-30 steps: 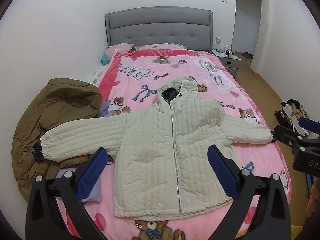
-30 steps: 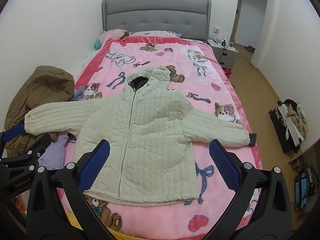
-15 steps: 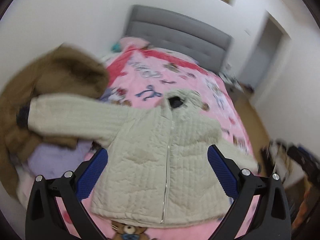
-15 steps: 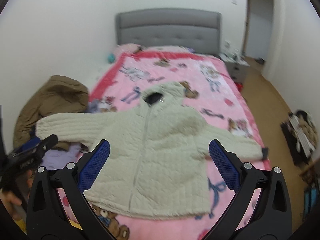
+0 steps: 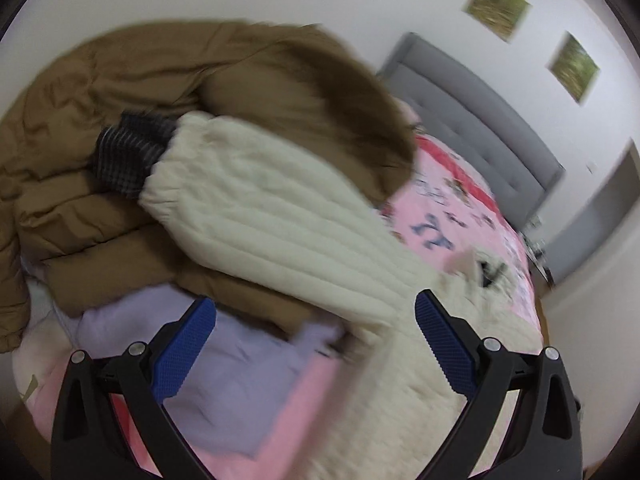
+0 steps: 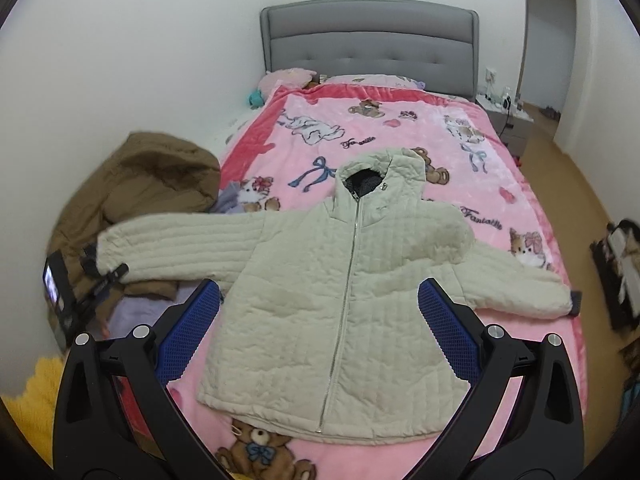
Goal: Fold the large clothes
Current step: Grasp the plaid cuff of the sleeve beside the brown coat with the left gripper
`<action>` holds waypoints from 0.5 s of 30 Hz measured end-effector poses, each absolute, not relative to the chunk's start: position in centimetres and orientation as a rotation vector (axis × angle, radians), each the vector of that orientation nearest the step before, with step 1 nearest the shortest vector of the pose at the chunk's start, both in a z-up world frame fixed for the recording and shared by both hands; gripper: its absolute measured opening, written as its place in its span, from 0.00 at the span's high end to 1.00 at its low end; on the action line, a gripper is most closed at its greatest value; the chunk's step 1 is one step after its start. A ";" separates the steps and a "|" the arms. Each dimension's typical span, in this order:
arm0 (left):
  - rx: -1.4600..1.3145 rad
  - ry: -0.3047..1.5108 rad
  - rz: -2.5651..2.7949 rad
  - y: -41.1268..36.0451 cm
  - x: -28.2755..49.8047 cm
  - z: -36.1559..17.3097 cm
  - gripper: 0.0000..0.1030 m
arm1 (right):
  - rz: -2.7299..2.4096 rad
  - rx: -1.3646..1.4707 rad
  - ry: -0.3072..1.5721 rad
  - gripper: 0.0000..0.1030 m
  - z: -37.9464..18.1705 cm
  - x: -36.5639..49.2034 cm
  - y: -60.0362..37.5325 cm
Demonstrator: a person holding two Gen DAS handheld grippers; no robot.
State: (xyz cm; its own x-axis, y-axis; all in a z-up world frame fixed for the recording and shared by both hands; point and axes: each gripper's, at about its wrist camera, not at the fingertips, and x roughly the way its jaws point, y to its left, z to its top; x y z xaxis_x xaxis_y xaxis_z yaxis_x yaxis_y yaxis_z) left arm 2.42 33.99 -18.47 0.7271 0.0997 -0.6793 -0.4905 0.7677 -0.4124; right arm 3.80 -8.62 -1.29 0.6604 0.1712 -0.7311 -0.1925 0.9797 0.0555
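Observation:
A cream quilted hooded jacket (image 6: pixel 340 292) lies flat and zipped on the pink blanket (image 6: pixel 400 128), front up, both sleeves spread out. Its left sleeve (image 5: pixel 280 220) rests on a brown coat and ends in a dark checked cuff (image 5: pixel 124 160). My left gripper (image 5: pixel 314 306) hovers open close over this sleeve, short of the cuff, with nothing between its fingers. In the right wrist view the left gripper (image 6: pixel 108 280) shows beside that cuff. My right gripper (image 6: pixel 320 288) stands open above the jacket's lower body, apart from the cloth.
A brown padded coat (image 6: pixel 148 176) is heaped at the bed's left edge against the wall, with a lavender garment (image 5: pixel 224 364) beside it. A grey headboard (image 6: pixel 368 40) and a nightstand (image 6: pixel 508 116) are at the far end. Bags (image 6: pixel 620 264) sit on the floor at the right.
My left gripper has swung left and dropped close to the left sleeve and cuff. The right gripper has held almost still above the jacket. The jacket has not moved.

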 end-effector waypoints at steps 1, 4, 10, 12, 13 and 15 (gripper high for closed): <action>-0.647 0.676 0.377 35.6 2.6 -19.5 0.05 | 0.199 -0.050 0.836 0.08 -1.6 3.8 -8.0; -0.740 0.633 0.414 39.4 3.1 -21.5 0.05 | 0.194 -0.120 0.887 0.08 -2.7 4.1 -6.1; -0.874 0.551 0.428 43.5 3.9 -23.7 0.05 | 0.184 -0.143 0.998 0.08 -5.0 4.6 -4.0; -0.906 0.557 0.438 44.3 4.2 -24.3 0.10 | 0.186 -0.141 1.005 0.08 -5.2 4.6 -3.7; -0.909 0.560 0.433 44.3 4.3 -24.4 0.19 | 0.182 -0.147 1.005 0.08 -5.2 4.6 -3.7; -0.903 0.564 0.426 44.3 4.7 -24.3 0.31 | 0.173 -0.167 1.006 0.08 -5.3 4.7 -3.3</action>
State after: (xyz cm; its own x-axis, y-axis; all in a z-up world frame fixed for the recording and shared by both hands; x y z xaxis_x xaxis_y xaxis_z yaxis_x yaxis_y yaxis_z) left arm 4.67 44.30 -24.27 0.7765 0.1107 -0.6204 -0.5665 0.5537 -0.6103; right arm 4.67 -3.29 -5.31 0.5235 0.0667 -0.8494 -0.2205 0.9736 -0.0594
